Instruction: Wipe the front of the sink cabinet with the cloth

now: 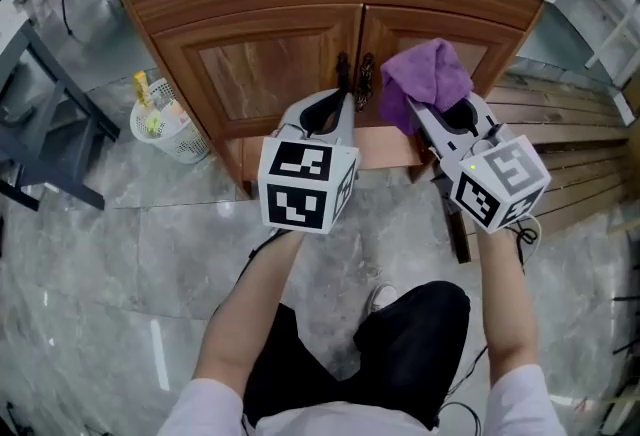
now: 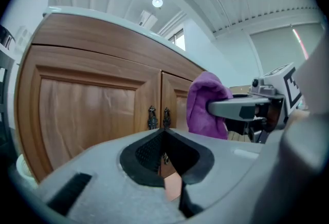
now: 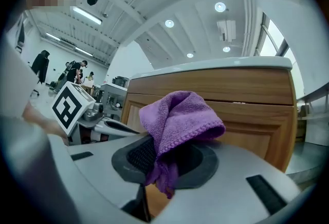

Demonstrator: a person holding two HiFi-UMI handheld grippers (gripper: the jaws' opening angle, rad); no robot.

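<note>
Purple cloth (image 3: pixel 177 117) held up before the wooden cabinet (image 1: pixel 260 64).
The right gripper (image 1: pixel 418 114) pinches the cloth by one fold, so the rest bunches above the jaws, free to rub the right door (image 1: pixel 395 34); it seems not yet on the wood. The left gripper (image 1: pixel 343 109), jaws pressed together and empty, hovers near the handles (image 1: pixel 355 72).

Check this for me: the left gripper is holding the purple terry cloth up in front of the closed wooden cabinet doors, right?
Not quite. It is the right gripper that is shut on the purple terry cloth, as the right gripper view shows. The left gripper is shut with nothing in it. The rest holds: the cloth is held in front of the closed wooden cabinet doors.
</note>
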